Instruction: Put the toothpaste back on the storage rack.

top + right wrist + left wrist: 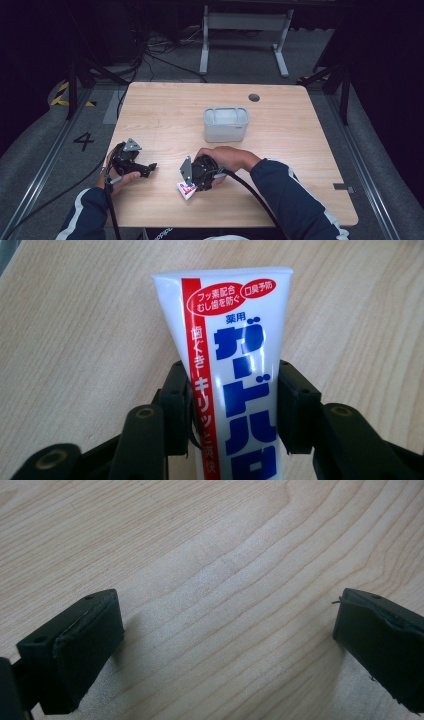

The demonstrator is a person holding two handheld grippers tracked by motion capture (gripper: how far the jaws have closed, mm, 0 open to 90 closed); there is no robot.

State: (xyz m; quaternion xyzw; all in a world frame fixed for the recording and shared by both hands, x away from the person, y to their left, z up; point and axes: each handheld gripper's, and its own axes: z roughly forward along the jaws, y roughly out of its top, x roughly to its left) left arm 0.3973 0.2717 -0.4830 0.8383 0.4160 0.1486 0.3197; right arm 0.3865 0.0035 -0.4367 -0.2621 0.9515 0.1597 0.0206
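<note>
My right gripper (234,405) pinches the tube (232,365), pads against both sides; my left gripper (225,645) stands spread wide over bare table (210,555).

the high view looks forward and down from above the person's side onto the whole wooden table (280,150), far enough back to take in the floor around it. the left gripper view rides just behind its own jaws, facing closely down on bare tabletop (210,555) spread between them. the right gripper view looks along its jaws at very close range, with a toothpaste tube (232,355) running up between them over the same wood. all three views share that tabletop; the tube (186,189) appears in the high view too.
</note>
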